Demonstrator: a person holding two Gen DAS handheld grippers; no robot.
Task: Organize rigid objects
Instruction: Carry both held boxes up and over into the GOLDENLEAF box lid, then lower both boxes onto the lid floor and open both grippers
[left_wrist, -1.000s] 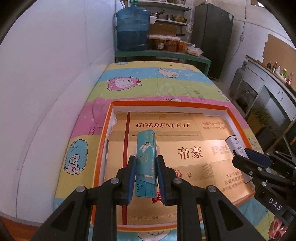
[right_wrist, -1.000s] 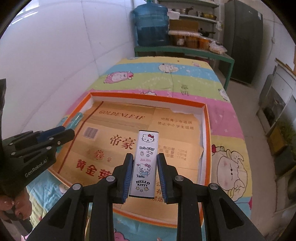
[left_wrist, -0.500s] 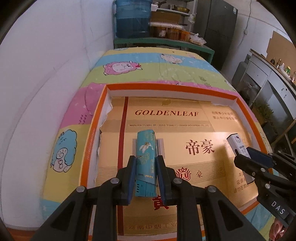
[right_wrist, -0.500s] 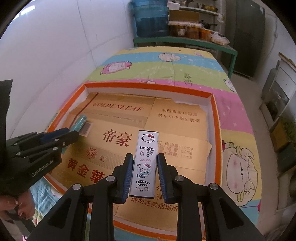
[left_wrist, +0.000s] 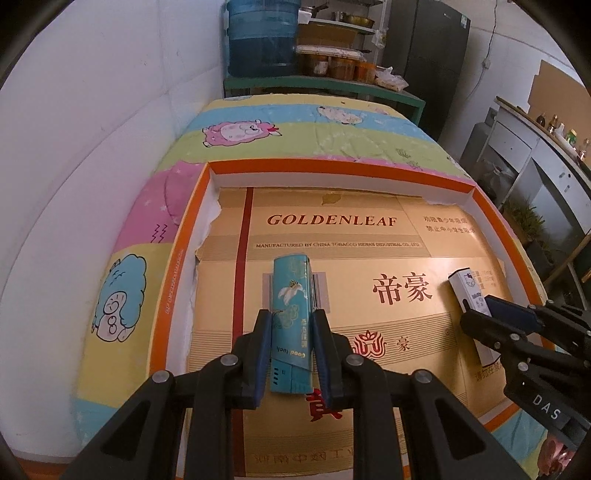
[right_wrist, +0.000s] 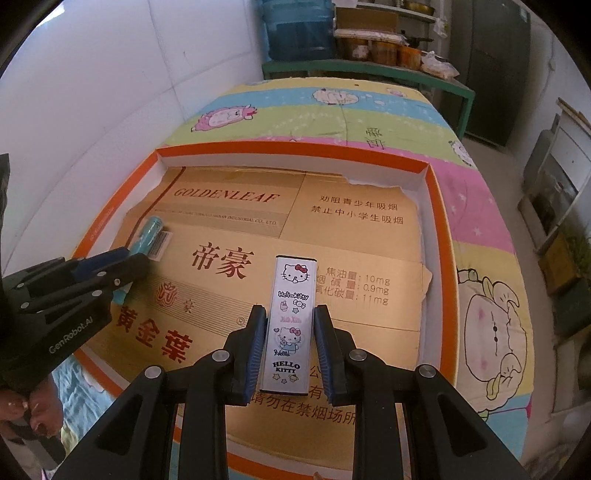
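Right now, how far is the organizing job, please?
Nothing looks placed yet: the tray holds only its gold cardboard liner. In hand: the left gripper clamps the teal lighter; the right gripper clamps the Hello Kitty lighter. Both are above the tray, and setting them down remains.

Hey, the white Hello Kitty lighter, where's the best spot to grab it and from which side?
Grip the white lighter across its two narrow long sides, at the lower half, coming in along its length from its bottom end. It is slim and flat-sided, and the right claw holds it that way.
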